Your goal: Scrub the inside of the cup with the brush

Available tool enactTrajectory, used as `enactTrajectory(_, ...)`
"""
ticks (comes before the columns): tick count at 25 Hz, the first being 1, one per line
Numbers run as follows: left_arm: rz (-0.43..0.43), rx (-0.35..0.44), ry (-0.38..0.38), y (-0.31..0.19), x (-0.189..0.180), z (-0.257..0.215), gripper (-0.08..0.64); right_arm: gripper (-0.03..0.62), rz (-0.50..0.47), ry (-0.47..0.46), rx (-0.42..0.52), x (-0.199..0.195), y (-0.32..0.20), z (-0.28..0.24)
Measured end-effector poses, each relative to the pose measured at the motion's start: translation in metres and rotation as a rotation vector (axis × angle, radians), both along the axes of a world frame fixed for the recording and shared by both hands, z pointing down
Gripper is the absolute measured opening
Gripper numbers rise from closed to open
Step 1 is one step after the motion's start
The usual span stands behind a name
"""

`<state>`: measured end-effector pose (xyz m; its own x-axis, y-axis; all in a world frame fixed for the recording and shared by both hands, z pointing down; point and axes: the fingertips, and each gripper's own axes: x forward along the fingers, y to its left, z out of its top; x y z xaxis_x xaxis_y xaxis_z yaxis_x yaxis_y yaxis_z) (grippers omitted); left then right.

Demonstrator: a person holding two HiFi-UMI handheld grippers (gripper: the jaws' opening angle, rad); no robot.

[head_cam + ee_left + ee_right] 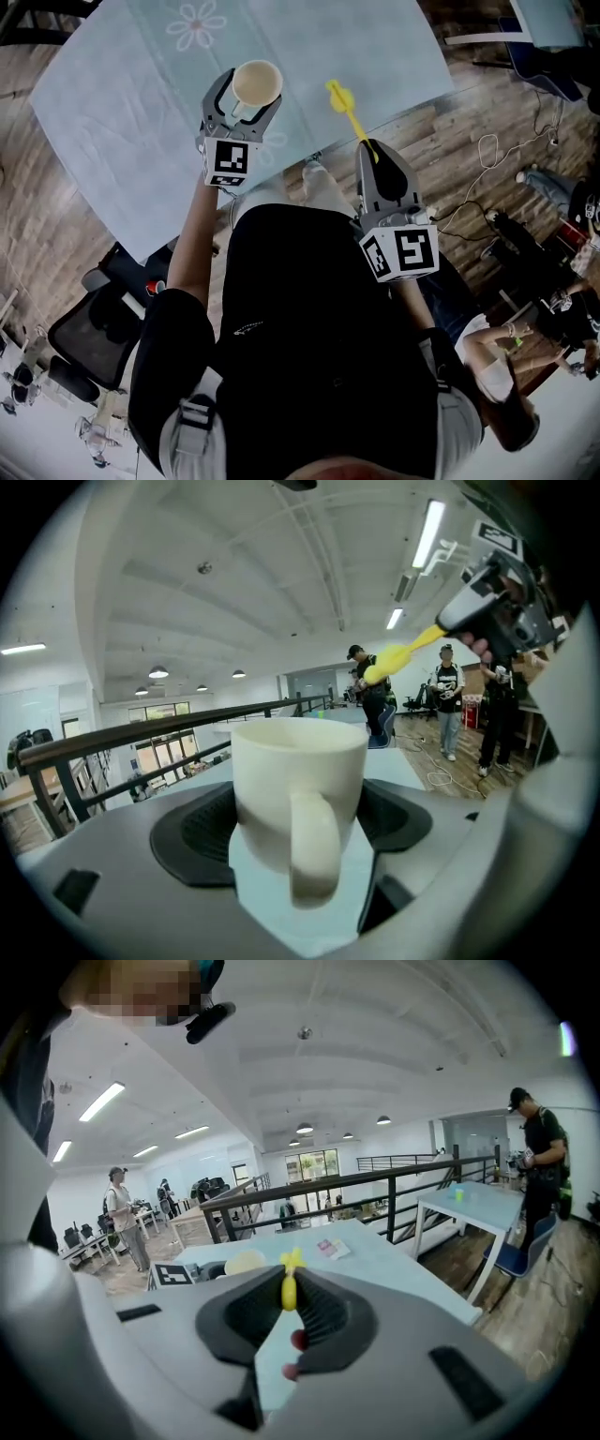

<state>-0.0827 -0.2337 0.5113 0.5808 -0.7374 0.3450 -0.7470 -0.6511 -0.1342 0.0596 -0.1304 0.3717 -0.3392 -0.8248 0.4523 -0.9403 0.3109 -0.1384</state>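
Observation:
A cream cup [257,82] with a handle is held upright above the light blue table [122,103], my left gripper [249,97] shut on its sides. In the left gripper view the cup [298,789] fills the space between the jaws, handle toward the camera. My right gripper [374,156] is shut on the handle of a yellow brush [345,101], whose head points up and away, to the right of the cup and apart from it. In the right gripper view the brush [289,1288] sits pinched between the pads, with the cup [244,1261] to its left.
The table's near edge runs close to the person's body. Cables [487,150] lie on the wooden floor at the right, and an office chair [98,328] stands at lower left. People [448,700] stand in the room beyond, and a railing [375,1185] lies past the table.

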Motion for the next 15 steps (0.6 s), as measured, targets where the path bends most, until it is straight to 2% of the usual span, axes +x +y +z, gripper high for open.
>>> enactTrajectory(4,0.043,0.036,-0.039,0.028,0.033,-0.033,0.396,0.04,-0.117,-0.004,0.016,0.015,0.009,-0.016)
enactTrajectory(6,0.05,0.042,-0.091,0.042,0.046,-0.04,0.396,0.04,-0.187,-0.01,0.017,0.017,0.016,-0.026)
enactTrajectory(9,0.057,0.054,-0.168,0.064,0.065,-0.046,0.396,0.04,-0.292,-0.01,-0.004,0.019,0.03,-0.036)
enactTrajectory(15,0.05,0.076,-0.25,0.096,0.097,-0.056,0.396,0.04,-0.434,0.019,-0.063,0.03,0.048,-0.032)
